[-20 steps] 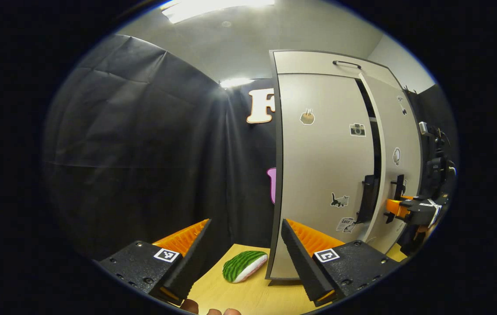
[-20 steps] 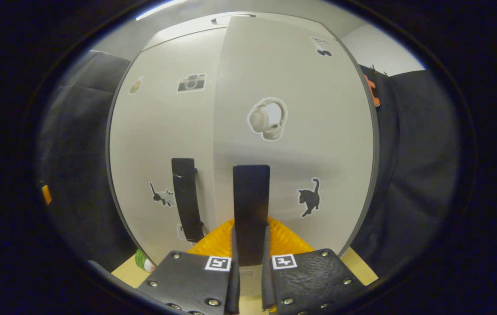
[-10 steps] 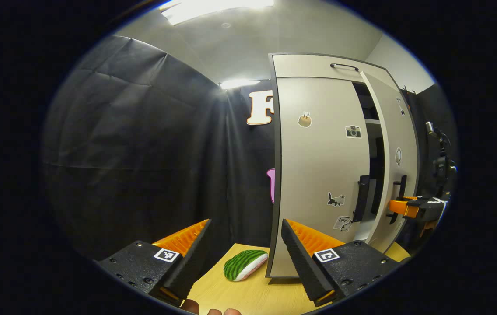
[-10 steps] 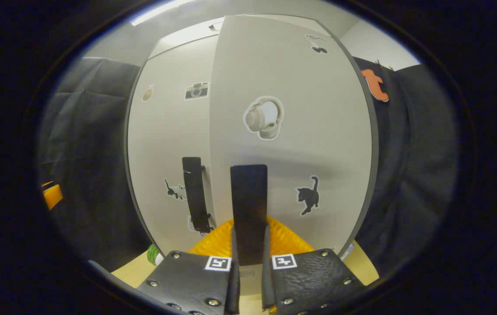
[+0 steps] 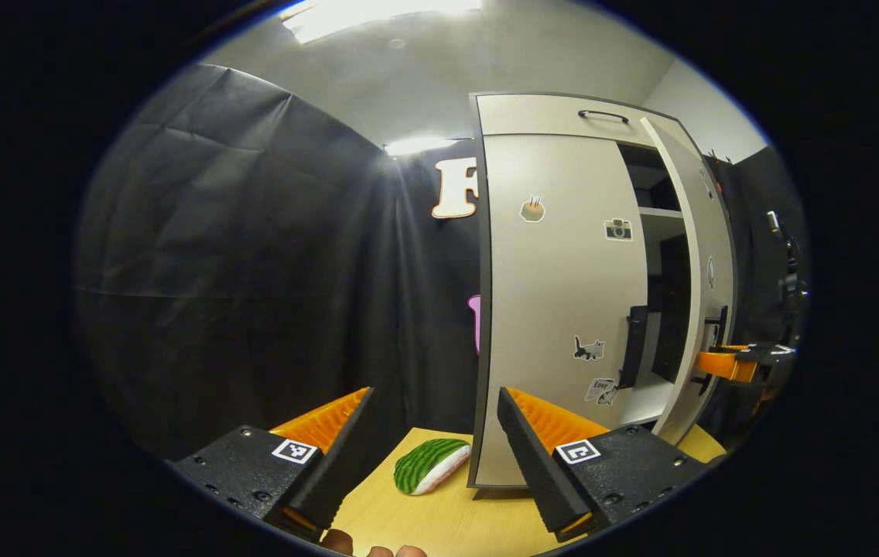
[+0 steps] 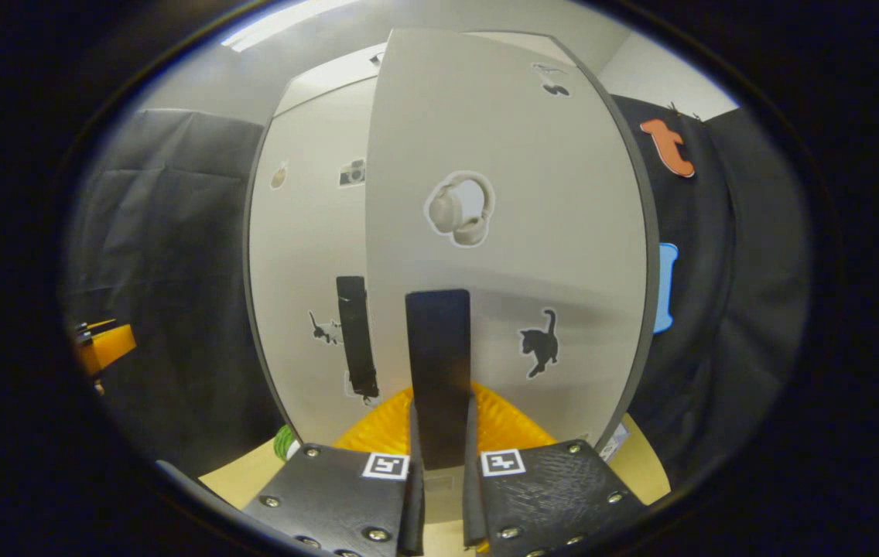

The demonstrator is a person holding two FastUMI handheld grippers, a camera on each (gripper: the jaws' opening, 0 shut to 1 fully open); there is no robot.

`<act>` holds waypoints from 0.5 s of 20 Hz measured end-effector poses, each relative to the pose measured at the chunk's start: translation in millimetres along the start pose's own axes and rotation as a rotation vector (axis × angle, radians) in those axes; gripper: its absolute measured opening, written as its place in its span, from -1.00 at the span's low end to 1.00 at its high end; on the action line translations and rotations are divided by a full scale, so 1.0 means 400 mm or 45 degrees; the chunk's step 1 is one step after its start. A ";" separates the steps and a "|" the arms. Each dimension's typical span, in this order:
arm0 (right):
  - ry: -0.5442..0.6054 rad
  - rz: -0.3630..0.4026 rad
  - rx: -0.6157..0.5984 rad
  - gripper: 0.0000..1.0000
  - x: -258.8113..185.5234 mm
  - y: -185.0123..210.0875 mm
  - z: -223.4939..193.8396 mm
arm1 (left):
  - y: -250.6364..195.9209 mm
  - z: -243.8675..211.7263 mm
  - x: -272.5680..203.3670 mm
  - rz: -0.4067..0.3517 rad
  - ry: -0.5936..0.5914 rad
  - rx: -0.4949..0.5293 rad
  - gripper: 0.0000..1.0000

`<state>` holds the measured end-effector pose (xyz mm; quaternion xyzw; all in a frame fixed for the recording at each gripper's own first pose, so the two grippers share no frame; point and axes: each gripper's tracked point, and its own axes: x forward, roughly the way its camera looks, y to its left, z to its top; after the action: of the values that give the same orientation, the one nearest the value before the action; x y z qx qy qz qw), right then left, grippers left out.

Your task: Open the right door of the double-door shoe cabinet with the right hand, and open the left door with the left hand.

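Over the last second I have swung the pale grey right door (image 6: 501,232) of the tall grey double-door shoe cabinet (image 5: 555,116) outward. The dark gap beside it has widened into a clear opening, with white shelves (image 5: 660,213) now exposed at upper right of the left gripper view. I judge the first half of the task well advanced, though not finished.

The right tool (image 6: 439,441) is pressed together on the flat black bar handle (image 6: 438,363) of that door, both fingers pinching it at lower centre of the right gripper view. The left tool (image 5: 432,456) stands spread and empty at the bottom of the left gripper view, well apart from the pale grey left door (image 5: 555,309), which sits shut; its black handle (image 5: 633,348) is untouched.

The left gripper view alone gives me the cabinet interior, the wooden table (image 5: 439,526) and a green striped watermelon-slice toy (image 5: 428,466) near the cabinet's foot. The right gripper view alone gives me the grip itself.
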<state>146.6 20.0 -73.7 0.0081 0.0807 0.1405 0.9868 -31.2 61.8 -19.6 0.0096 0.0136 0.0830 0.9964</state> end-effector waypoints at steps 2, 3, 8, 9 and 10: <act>0.001 0.017 -0.003 -0.60 -0.007 -0.002 0.000 | -0.005 0.000 -0.001 -0.008 -0.002 0.003 0.86; 0.000 0.022 -0.003 -0.60 -0.010 -0.003 0.000 | -0.007 0.000 0.000 -0.012 -0.002 0.002 0.86; -0.003 0.042 0.000 -0.60 -0.032 -0.013 0.000 | -0.020 -0.003 0.001 -0.033 -0.002 -0.002 0.92; -0.004 0.044 0.003 -0.60 -0.035 -0.011 -0.003 | -0.022 -0.003 0.001 -0.037 -0.001 -0.002 0.92; -0.005 0.044 0.006 -0.60 -0.037 -0.012 -0.003 | -0.026 -0.005 0.002 -0.042 0.001 -0.003 0.92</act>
<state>133.7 11.2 -72.5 0.0119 0.0791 0.1571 0.9843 -28.7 51.8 -21.9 0.0083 0.0142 0.0664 0.9977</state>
